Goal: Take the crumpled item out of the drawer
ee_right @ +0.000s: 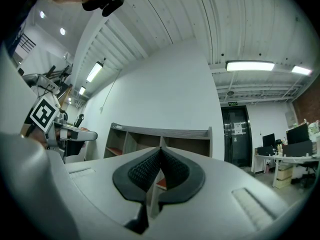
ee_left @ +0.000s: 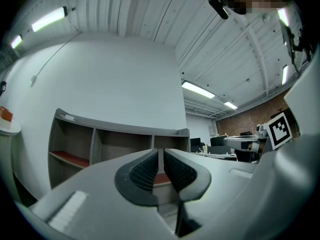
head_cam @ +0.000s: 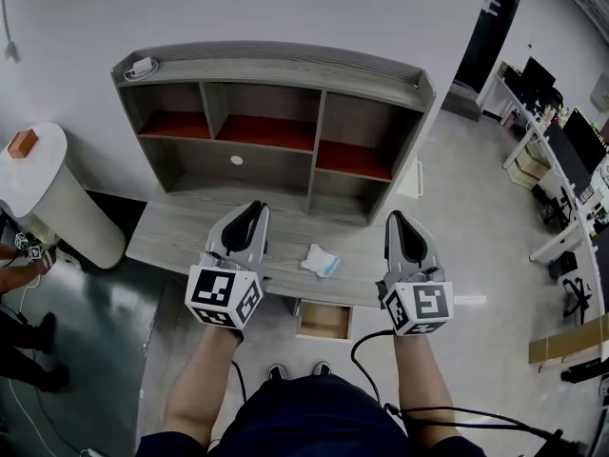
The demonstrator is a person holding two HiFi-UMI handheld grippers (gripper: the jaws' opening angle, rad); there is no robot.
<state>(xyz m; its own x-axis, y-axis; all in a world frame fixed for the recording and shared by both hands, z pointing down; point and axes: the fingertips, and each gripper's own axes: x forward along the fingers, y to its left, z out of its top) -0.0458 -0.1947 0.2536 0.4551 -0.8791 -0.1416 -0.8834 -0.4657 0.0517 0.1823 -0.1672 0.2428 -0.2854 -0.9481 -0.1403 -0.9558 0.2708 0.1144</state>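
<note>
Crumpled item out on the bench, drawer open below, both tongs held off.

The crumpled item (head_cam: 321, 261), a white wad with a touch of blue, lies on the bench (head_cam: 181, 241) top between the two tongs, touching neither. Just below it the small drawer (head_cam: 324, 321) stands pulled out and looks bare inside. The left tongs (head_cam: 249, 215) stand a narrow slit apart with nothing between them. The right tongs (head_cam: 398, 219) are pressed together, also empty. Both point toward the shelf unit (head_cam: 276, 74). The removal looks done, so the care now is to keep both tongs clear of the wad. If the drawer is to be shut, push its front squarely with pressed-together tips.
</note>
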